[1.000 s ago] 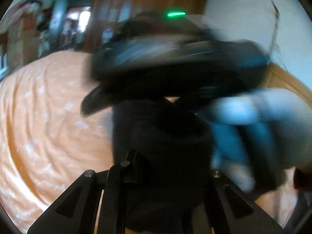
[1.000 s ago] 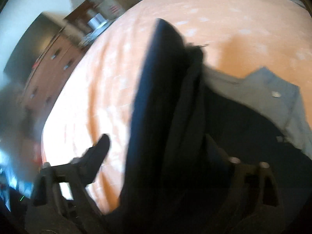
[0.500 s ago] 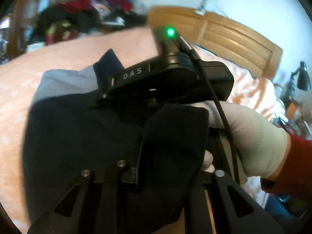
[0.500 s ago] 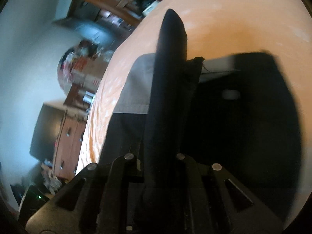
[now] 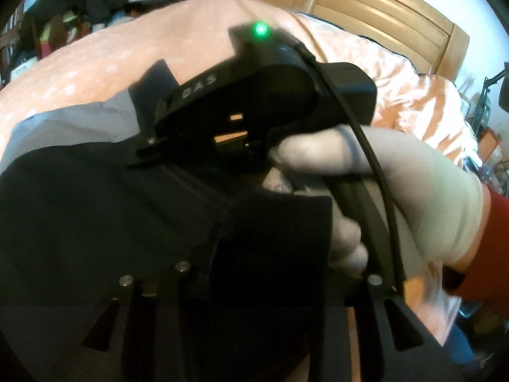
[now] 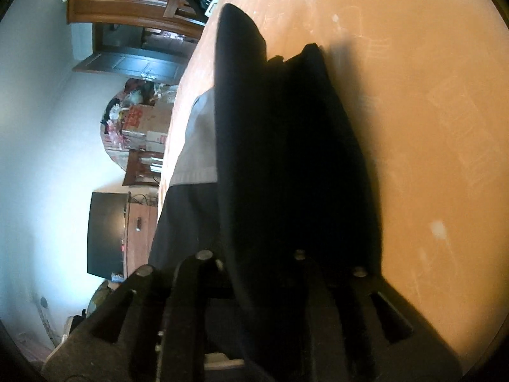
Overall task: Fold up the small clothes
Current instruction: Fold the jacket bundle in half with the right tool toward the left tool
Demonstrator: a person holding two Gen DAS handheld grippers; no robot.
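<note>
Left wrist view: the left gripper (image 5: 254, 254) pinches the dark garment (image 5: 95, 210) at lower centre, over the orange bedspread (image 5: 95, 63); a gloved hand (image 5: 397, 191) holds the right gripper (image 5: 254, 105) above.
Right wrist view: the right gripper (image 6: 254, 270) clamps the garment's folded edge at centre frame

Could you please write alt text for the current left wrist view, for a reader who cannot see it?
The left gripper is shut on a fold of a dark garment with a grey panel, spread on an orange bedspread. Just ahead, a white-gloved hand holds the right gripper's black body, with a green light. A wooden headboard stands behind.
</note>
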